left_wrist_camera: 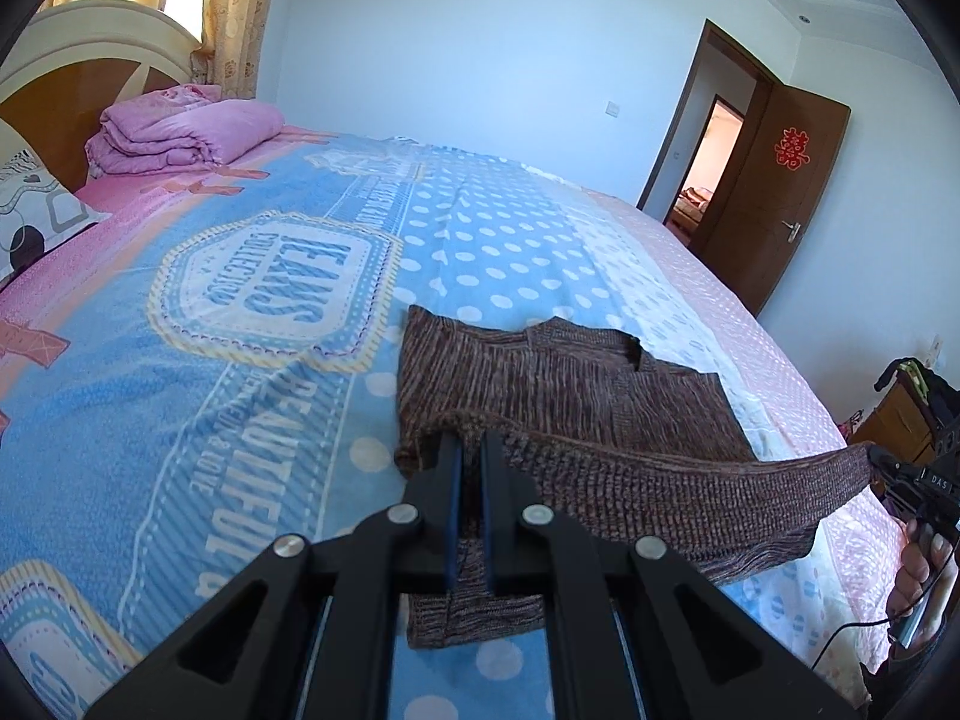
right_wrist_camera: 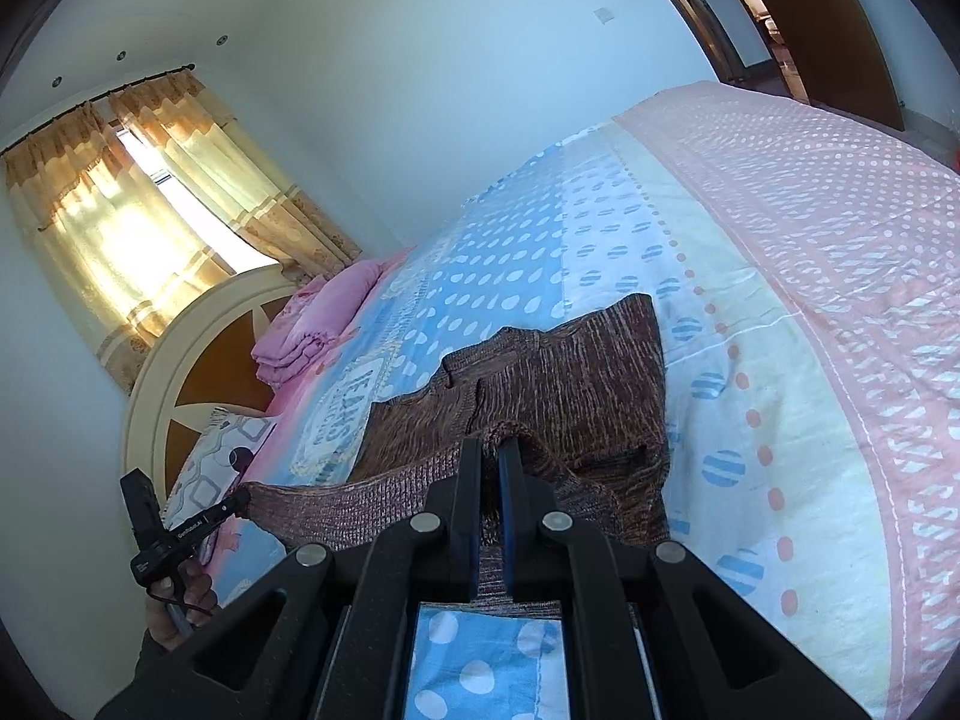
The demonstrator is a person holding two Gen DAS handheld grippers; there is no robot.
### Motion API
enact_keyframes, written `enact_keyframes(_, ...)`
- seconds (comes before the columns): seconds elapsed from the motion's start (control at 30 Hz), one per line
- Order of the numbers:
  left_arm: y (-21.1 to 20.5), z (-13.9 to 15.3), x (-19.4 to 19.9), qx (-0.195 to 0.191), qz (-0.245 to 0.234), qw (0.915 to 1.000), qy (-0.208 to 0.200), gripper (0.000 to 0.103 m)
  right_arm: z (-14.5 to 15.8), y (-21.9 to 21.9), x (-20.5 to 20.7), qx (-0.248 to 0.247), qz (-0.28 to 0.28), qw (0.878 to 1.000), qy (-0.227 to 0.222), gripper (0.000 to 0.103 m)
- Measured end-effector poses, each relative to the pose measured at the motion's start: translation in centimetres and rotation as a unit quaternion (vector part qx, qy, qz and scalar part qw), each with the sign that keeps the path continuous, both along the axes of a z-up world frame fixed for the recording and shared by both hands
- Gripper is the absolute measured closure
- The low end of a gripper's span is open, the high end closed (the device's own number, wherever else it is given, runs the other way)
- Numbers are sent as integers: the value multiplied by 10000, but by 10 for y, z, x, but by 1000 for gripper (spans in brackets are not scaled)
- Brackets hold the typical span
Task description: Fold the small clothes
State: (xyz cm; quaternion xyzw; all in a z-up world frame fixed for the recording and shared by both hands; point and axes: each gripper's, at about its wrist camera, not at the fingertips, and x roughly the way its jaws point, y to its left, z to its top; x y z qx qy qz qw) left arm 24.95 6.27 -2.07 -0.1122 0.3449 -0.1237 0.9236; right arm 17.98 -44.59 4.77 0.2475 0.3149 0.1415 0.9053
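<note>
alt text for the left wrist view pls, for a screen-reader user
The left gripper is shut on the near edge of a brown knit sweater, lifting it off a blue and pink patterned bedspread; the right gripper holds the same edge taut at the frame's right. Behind are a folded pink quilt, a headboard and an open brown door.

free: bedspread around sweater | obstacle: folded quilt at headboard

A home bedroom: a made bed with headboard, folded pink quilt, curtained window, wooden door.
</note>
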Motion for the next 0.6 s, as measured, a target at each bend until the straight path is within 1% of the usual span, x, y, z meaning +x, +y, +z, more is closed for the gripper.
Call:
enact_keyframes(0.17,-7,-1,24,188,16,9998,-17,97,-6,-3,24,-36,-67,9999,117,99)
enact_keyframes(0.4,-17,-5,60,261,30,9996,59,97,-7,-7,61,-132,-154,9996,215,99)
enact_keyframes(0.6,-26,-15,90,430,11,9990,139,97,-18,-11,100,-234,-186,9986,445,99)
